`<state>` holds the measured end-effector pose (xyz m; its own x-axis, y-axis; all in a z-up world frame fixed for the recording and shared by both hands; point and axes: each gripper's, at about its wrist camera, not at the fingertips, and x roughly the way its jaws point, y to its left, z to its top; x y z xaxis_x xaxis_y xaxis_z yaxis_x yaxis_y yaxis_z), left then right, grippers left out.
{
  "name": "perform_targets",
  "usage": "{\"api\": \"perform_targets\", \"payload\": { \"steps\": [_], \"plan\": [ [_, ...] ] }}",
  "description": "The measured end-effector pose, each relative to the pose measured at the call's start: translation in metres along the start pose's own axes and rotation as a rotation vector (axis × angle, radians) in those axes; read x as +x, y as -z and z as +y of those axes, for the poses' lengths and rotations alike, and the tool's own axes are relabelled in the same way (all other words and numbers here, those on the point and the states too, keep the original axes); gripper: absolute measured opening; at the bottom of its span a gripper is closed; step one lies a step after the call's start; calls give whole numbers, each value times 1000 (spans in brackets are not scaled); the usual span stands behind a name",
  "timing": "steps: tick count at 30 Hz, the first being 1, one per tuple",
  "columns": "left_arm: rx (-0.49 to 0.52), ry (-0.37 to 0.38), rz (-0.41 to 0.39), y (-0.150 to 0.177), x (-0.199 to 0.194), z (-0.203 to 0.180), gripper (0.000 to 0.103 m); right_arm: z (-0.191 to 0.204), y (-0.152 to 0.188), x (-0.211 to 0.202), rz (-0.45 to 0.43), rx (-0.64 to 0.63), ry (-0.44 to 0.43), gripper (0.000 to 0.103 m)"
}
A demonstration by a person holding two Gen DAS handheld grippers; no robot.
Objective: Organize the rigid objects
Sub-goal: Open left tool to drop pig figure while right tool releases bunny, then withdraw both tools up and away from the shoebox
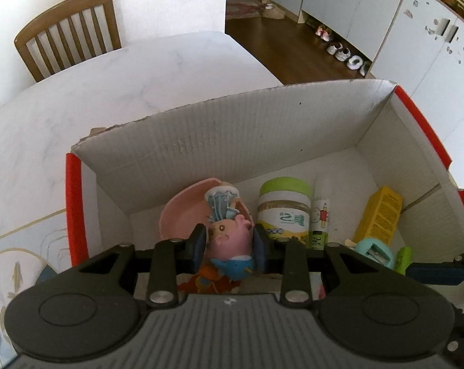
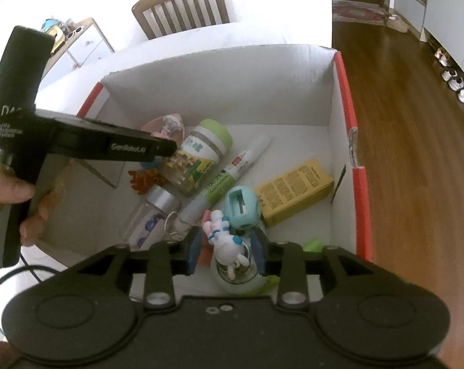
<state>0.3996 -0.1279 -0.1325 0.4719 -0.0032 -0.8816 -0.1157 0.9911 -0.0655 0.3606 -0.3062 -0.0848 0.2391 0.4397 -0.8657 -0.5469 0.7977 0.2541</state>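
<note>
My left gripper (image 1: 229, 243) is shut on a pink pig figurine (image 1: 232, 240) in a blue outfit, held over the left part of a white cardboard box (image 1: 232, 141) with red edges. In the right wrist view my right gripper (image 2: 227, 253) stands open inside the same box (image 2: 232, 92). A white rabbit figurine (image 2: 226, 240) lies between its fingers with a gap on the left side, resting on a clear round container (image 2: 235, 276). A hand holds the left gripper's black handle (image 2: 19, 92) at the box's left wall.
In the box lie a green-lidded jar (image 2: 198, 156), a marker (image 2: 232, 172), a yellow carton (image 2: 293, 190), a teal sharpener (image 2: 242, 207), a clear bottle (image 2: 149, 215), an orange toy (image 2: 142, 180) and a pink shell (image 1: 182, 215). The box sits on a white table (image 1: 109, 92) by a wooden chair (image 1: 69, 30).
</note>
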Motion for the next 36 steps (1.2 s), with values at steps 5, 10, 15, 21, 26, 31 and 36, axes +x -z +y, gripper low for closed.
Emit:
{"api": "perform_targets", "payload": {
  "steps": [5,10,15,21,26,31,36],
  "plan": [
    [2,-1,-22,2,-15,-2,37,0,2,-8,-28,10,-4,42],
    [-3,13,-84,8,-37,-6,58,2,4,-19,-61,11,-10,48],
    [3,28,-129,17,-61,-10,58,8,7,-32,-105,0,-18,56],
    [-3,28,-190,35,-92,-10,66,17,14,-48,-160,-12,-24,64],
    [-4,38,-240,51,-117,-3,66,29,22,-64,-222,-30,-15,72],
    [2,52,-286,67,-142,6,75,40,31,-76,-288,-23,-14,83],
    [15,77,-310,81,-162,13,76,51,40,-87,-343,-1,-11,91]
  ]
}}
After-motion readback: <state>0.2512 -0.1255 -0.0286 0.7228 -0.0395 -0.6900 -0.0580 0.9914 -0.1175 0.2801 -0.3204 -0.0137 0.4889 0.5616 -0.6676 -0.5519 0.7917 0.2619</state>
